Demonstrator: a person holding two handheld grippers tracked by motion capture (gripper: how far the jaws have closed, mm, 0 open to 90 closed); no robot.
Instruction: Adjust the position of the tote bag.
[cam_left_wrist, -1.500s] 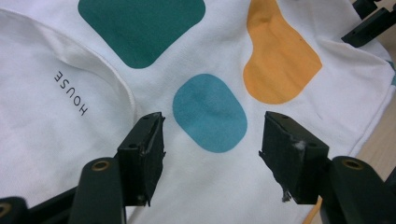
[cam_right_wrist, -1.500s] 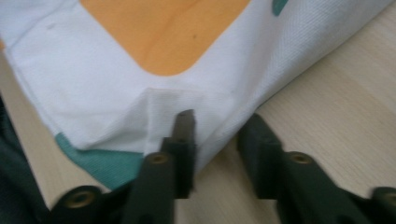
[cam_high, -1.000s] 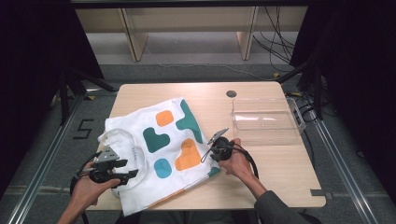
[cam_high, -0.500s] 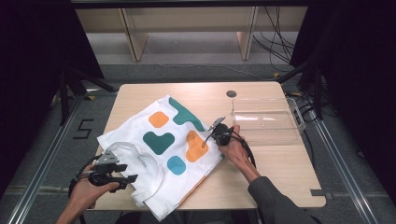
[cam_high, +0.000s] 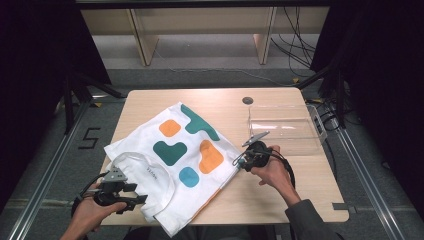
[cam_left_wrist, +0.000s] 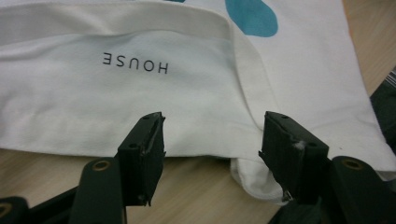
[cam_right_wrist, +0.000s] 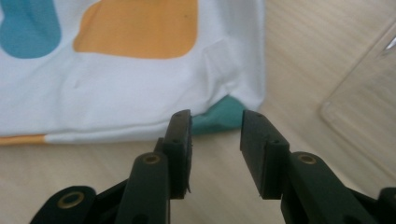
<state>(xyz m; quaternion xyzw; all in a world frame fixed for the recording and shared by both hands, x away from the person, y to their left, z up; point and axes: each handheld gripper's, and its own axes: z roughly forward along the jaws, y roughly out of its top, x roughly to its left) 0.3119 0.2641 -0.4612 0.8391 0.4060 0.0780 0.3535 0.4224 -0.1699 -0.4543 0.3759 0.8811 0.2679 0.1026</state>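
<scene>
Right gripper (cam_high: 243, 161): your jaws have just been opening and now stand apart with nothing between them, a little short of the T-shirt's (cam_high: 172, 165) right-hand edge. In the right gripper view (cam_right_wrist: 215, 140) the white hem and a teal fold (cam_right_wrist: 219, 120) lie just beyond the jaw tips; bare wood sits under them.

Left gripper (cam_high: 131, 196): your jaws are spread and empty, stopped at the near edge of the shirt by the collar. The left gripper view (cam_left_wrist: 212, 140) has the neckband and the word HOUSE (cam_left_wrist: 135, 64) just ahead, and a bunched bit of cloth (cam_left_wrist: 254, 179) beside the right-hand jaw.

T-shirt: white, with orange, teal and blue patches, spread flat and skewed on the wooden table (cam_high: 310, 200), its long axis running from the near-left corner toward the far middle. Its near end hangs a little over the table's front edge.

Governing relation: the cloth lies between your two hands, to the left of the right gripper and beyond the left one. Each gripper sits at its own edge, so either is placed to take a fresh pinch; the right one seems marginally farther from the cloth.

Outward: a clear plastic tray (cam_high: 285, 127) stands just behind your right hand, apart from the shirt.
</scene>
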